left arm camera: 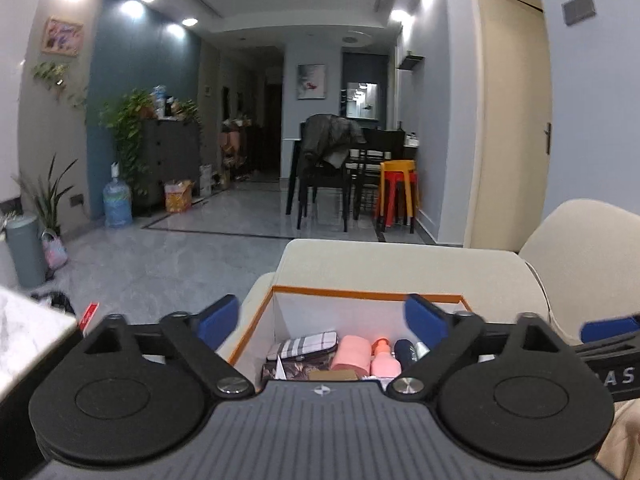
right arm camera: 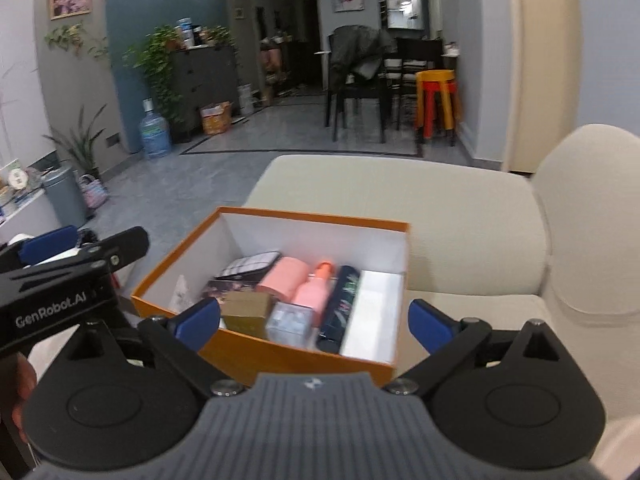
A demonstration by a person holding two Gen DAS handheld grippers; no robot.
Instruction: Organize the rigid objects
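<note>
An orange box [right arm camera: 280, 356] with white inner walls sits on a cream sofa. It holds a plaid case [right arm camera: 252, 264], a pink roll [right arm camera: 284, 280], a pink bottle [right arm camera: 314, 290], a dark can [right arm camera: 344, 304], a white box [right arm camera: 372, 320], a brown box [right arm camera: 246, 312] and a clear box [right arm camera: 290, 322]. My right gripper [right arm camera: 316, 320] hangs open above the box's near edge, nothing between its blue pads. My left gripper [left arm camera: 322, 316] is open and empty too, just before the orange box [left arm camera: 360, 293], with the plaid case [left arm camera: 308, 344] and pink bottle [left arm camera: 386, 362] below it.
The sofa seat [right arm camera: 460, 220] stretches beyond and right of the box, its back cushion [right arm camera: 592, 200] at the right. A marble table corner [left arm camera: 28, 328] lies at the left. A grey bin [right arm camera: 64, 196], a water jug [right arm camera: 154, 132] and dining chairs [right arm camera: 356, 88] stand far off.
</note>
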